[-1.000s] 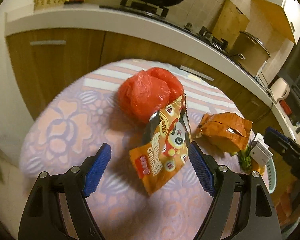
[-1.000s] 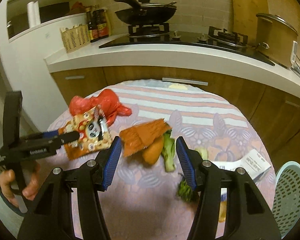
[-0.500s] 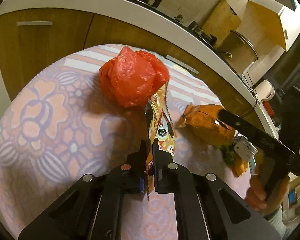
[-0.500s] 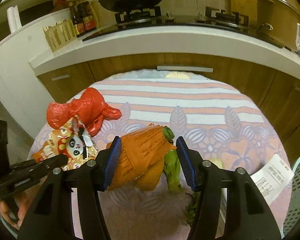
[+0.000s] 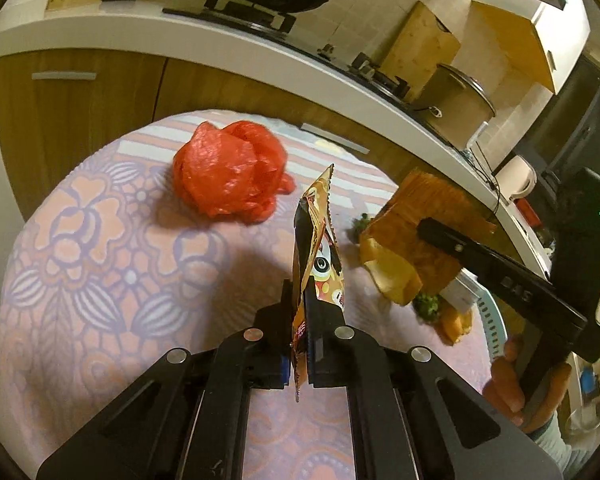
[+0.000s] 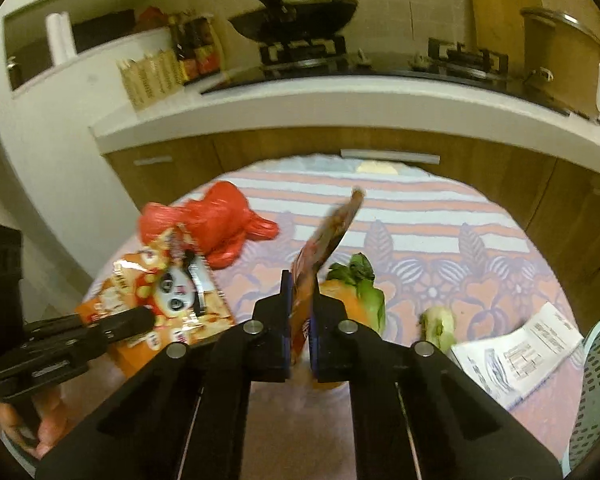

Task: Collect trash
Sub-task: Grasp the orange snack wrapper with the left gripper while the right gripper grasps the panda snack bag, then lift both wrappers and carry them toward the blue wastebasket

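Two wrappers are in our grip at once. Our left tongs [image 5: 299, 332] are clamped on the panda snack wrapper [image 5: 316, 256], which stands on edge above the flowered cloth of the round counter [image 5: 100, 272], its serrated top pointing away from us. Our right tongs [image 6: 300, 320] are closed on the orange wrapper [image 6: 324, 244], which also rises edge-on between the pads; in the left wrist view we see the same orange wrapper [image 5: 424, 232] lifted off the cloth with the black finger of the right tongs across it. Behind the panda wrapper a crumpled red plastic bag [image 5: 230, 174] lies on the counter, apart from both tongs. Just past the right tongs we see green vegetable scraps [image 6: 364, 288] and an orange peel [image 6: 340, 300] on the cloth, with a pale green stub [image 6: 440, 324] near them and a printed leaflet [image 6: 516, 356] farther right. A pale blue perforated basket [image 6: 598, 396] sits at the counter's right edge. Beyond the counter runs a kitchen worktop with a wok [image 6: 300, 20] on the stove.
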Action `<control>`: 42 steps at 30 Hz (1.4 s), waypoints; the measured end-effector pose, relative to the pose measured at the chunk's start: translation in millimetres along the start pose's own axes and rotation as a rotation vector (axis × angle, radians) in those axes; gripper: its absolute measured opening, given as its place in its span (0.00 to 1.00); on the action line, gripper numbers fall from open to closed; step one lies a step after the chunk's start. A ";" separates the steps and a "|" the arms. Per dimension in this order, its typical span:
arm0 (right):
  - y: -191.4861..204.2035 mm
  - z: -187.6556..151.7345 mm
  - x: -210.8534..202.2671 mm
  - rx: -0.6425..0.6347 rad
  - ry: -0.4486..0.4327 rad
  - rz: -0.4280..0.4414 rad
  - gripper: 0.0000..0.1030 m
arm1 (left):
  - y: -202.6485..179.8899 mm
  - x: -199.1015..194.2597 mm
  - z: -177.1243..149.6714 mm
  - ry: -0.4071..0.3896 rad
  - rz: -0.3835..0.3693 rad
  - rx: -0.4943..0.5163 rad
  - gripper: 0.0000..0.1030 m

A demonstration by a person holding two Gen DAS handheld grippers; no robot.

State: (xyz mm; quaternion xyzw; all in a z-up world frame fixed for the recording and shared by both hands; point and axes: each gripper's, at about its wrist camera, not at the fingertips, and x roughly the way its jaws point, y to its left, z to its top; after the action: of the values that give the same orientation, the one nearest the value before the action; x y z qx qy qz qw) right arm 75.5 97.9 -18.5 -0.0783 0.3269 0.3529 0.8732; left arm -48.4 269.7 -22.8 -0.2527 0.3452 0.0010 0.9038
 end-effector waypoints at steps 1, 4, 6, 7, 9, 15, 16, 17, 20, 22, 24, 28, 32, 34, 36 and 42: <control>3.1 -2.0 -10.2 -0.011 -0.010 0.018 0.05 | -3.9 -4.2 -1.3 -0.006 -0.002 0.004 0.03; 10.5 -10.5 -35.4 -0.050 -0.042 0.037 0.05 | -12.5 -12.8 -2.5 -0.023 -0.008 0.012 0.03; 13.5 -17.0 -48.3 -0.066 -0.055 0.037 0.05 | -20.2 -20.8 -4.3 -0.037 -0.018 0.020 0.03; 14.2 -19.8 -53.2 -0.069 -0.061 0.038 0.05 | -26.0 -24.5 -4.9 -0.045 -0.023 0.027 0.03; 13.8 -24.5 -66.3 -0.072 -0.076 0.030 0.05 | -33.6 -29.4 -6.2 -0.054 -0.031 0.036 0.03; -1.7 -27.1 -102.0 -0.066 -0.120 -0.027 0.05 | -76.5 -36.5 -2.3 -0.083 -0.071 0.092 0.03; -7.2 -27.3 -108.2 -0.058 -0.126 -0.038 0.04 | -86.1 -36.8 -1.0 -0.087 -0.082 0.104 0.03; -12.8 -26.9 -112.2 -0.050 -0.129 -0.047 0.05 | -94.4 -35.7 0.2 -0.088 -0.089 0.115 0.03; -33.3 -28.0 -127.0 -0.020 -0.140 -0.089 0.05 | -116.3 -31.8 2.7 -0.090 -0.107 0.147 0.03; -51.0 -29.6 -138.3 0.008 -0.149 -0.122 0.05 | -131.9 -26.6 4.6 -0.085 -0.123 0.172 0.03; -66.4 -31.2 -147.7 0.029 -0.154 -0.151 0.05 | -152.2 -18.3 6.5 -0.071 -0.142 0.204 0.03; -101.2 -37.1 -170.3 0.080 -0.157 -0.209 0.05 | -187.2 -1.4 6.6 -0.035 -0.198 0.245 0.03; -130.1 -42.5 -190.8 0.114 -0.180 -0.276 0.05 | -229.7 16.5 5.3 -0.014 -0.238 0.315 0.03; -148.3 -46.3 -200.3 0.149 -0.181 -0.288 0.05 | -248.9 24.4 3.5 -0.002 -0.251 0.349 0.03; -168.9 -51.8 -209.9 0.195 -0.183 -0.295 0.05 | -268.7 34.1 0.7 0.015 -0.266 0.382 0.03; -220.3 -71.1 -228.7 0.287 -0.188 -0.370 0.05 | -318.3 65.7 -10.2 0.079 -0.317 0.441 0.03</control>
State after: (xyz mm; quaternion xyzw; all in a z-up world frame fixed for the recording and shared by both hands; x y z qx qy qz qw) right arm 63.1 -220.1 49.0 0.0213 0.2711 0.1426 0.9517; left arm 51.4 -23.9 74.9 -0.1006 0.3283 -0.2254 0.9117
